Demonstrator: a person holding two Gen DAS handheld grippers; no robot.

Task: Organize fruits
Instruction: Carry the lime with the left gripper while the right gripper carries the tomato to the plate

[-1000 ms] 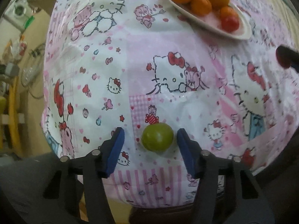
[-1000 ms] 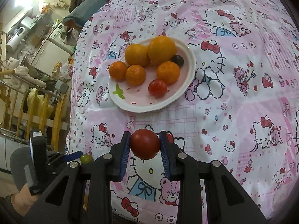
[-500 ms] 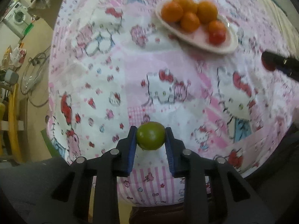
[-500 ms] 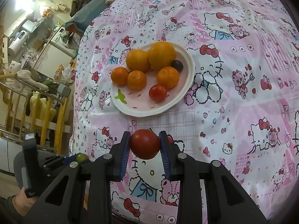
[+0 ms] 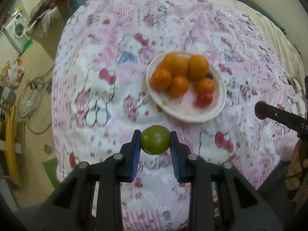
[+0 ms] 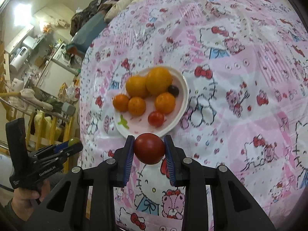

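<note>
My left gripper (image 5: pixel 155 140) is shut on a round green fruit (image 5: pixel 155 139), lifted above the cloth in front of the white plate (image 5: pixel 221 104). The plate holds several oranges (image 5: pixel 175 64), a small red tomato (image 5: pixel 204 99) and a dark berry (image 6: pixel 173 90). My right gripper (image 6: pixel 149 148) is shut on a large red tomato (image 6: pixel 149 148), hovering just before the plate's near rim (image 6: pixel 119 128). In the right wrist view the left gripper (image 6: pixel 72 143) appears at the lower left with the green fruit (image 6: pixel 74 141) in it.
A pink and white cartoon-print tablecloth (image 5: pixel 96 88) covers the round table. A hand (image 6: pixel 28 194) grips the left tool's handle. Beyond the table's left edge lie floor clutter, a washing machine (image 5: pixel 17 28) and yellow wooden rails (image 6: pixel 38 127).
The left gripper closed on the green fruit and lifted it off the cloth, tilting toward the plate, which now sits mid-view. The right gripper, still holding the tomato, drew nearer the plate.
</note>
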